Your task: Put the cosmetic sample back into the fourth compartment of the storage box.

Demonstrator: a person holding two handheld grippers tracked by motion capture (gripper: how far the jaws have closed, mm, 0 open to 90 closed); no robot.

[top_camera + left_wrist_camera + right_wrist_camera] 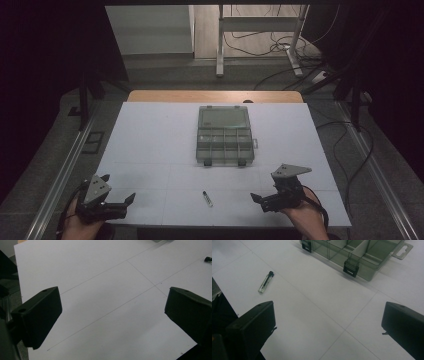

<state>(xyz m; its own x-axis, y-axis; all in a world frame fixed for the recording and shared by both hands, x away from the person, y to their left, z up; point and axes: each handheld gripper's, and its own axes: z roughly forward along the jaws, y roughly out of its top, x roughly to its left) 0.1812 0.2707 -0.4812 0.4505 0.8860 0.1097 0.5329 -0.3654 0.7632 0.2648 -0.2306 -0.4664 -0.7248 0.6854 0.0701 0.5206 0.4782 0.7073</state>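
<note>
My left gripper (pixel 120 197) sits over the near left corner of the white table (pixel 150 135), its jaws spread wide with nothing between them; in the left gripper view, bare table with thin pencilled lines lies between my left gripper's (pixel 112 315) jaws. My right gripper (pixel 260 200) sits near the near right corner, its jaws also spread apart and empty. A small clear vial with a black cap (pixel 207 198) lies flat close to the near edge, between my two grippers and touching neither. In the right gripper view the vial (pixel 266 282) lies beyond my left-hand jaw. A smoky transparent compartment box (pixel 224 136) rests at the middle of the table, well apart from the vial, its lid open toward the far edge and two dark latches (pixel 350 267) facing me.
</note>
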